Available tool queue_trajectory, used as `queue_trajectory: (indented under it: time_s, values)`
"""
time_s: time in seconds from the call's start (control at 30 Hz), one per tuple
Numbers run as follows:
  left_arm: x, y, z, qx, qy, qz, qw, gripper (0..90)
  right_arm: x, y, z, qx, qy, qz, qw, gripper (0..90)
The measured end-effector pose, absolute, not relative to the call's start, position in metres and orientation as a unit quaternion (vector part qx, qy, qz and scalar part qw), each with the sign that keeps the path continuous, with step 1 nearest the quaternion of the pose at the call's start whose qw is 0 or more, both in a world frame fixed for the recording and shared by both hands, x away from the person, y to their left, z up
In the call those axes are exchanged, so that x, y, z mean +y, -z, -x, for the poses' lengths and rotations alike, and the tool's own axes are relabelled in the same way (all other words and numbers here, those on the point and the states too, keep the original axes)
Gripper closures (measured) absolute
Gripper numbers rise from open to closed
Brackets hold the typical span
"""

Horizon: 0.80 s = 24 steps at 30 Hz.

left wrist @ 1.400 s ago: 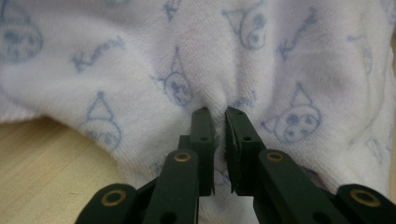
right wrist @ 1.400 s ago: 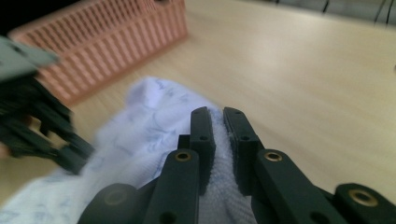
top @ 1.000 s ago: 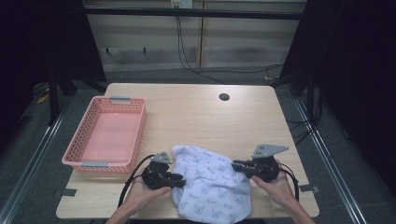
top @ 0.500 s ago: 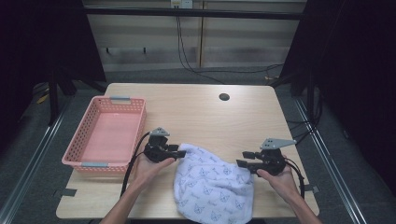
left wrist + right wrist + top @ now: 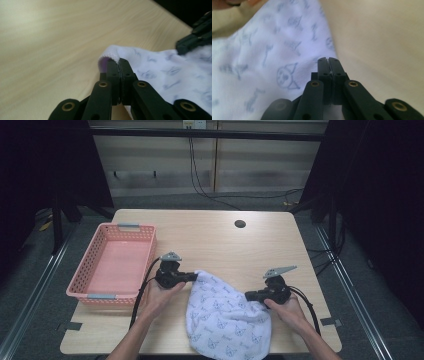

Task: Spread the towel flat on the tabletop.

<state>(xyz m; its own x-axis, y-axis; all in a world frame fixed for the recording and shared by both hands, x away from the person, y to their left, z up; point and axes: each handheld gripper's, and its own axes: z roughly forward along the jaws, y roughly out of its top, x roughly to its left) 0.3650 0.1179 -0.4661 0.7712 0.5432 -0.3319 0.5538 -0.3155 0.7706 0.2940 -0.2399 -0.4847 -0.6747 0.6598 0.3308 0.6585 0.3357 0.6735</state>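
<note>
A white cloth (image 5: 225, 320) printed with small blue figures lies on the wooden table (image 5: 240, 250) and hangs over its near edge. My left gripper (image 5: 194, 276) has just closed and pinches the cloth's far left corner; in the left gripper view the jaws (image 5: 119, 62) meet on the hemmed corner of the cloth (image 5: 162, 72). My right gripper (image 5: 248, 296) has also just closed, on the cloth's right edge. In the right gripper view its jaws (image 5: 328, 61) press together on the cloth's (image 5: 274, 50) border.
A pink plastic basket (image 5: 84, 270) stands on the table's left side, just left of my left hand. A small round hole (image 5: 240, 224) sits near the far edge. The right gripper (image 5: 197, 37) shows far off in the left gripper view. Bare wood lies beyond the cloth.
My left hand has moved away from the near edge toward the basket's corner. Both grippers have shut on the cloth's edges, and the right hand has shifted slightly.
</note>
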Motion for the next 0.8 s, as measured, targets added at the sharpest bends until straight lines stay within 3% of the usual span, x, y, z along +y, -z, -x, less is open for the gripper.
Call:
queue_trajectory:
  time_s: [0.4,0.5,0.6,0.8]
  values:
    - [0.121,0.341,-0.376,0.288,-0.109,-0.774,0.554,88.7,-0.273,0.361,-0.339,0.731,-0.528,-0.399,0.167,90.0]
    - [0.12,0.341,-0.357,0.259,-0.104,-0.776,0.566,88.7,-0.271,0.344,-0.328,0.725,-0.547,-0.374,0.188,90.0]
    - [0.118,0.37,-0.332,0.246,-0.078,-0.797,0.546,88.6,-0.266,0.36,-0.304,0.747,-0.536,-0.354,0.171,90.0]
    - [0.125,0.449,-0.29,0.251,-0.03,-0.853,0.457,88.6,-0.255,0.454,-0.257,0.812,-0.446,-0.362,0.106,90.0]
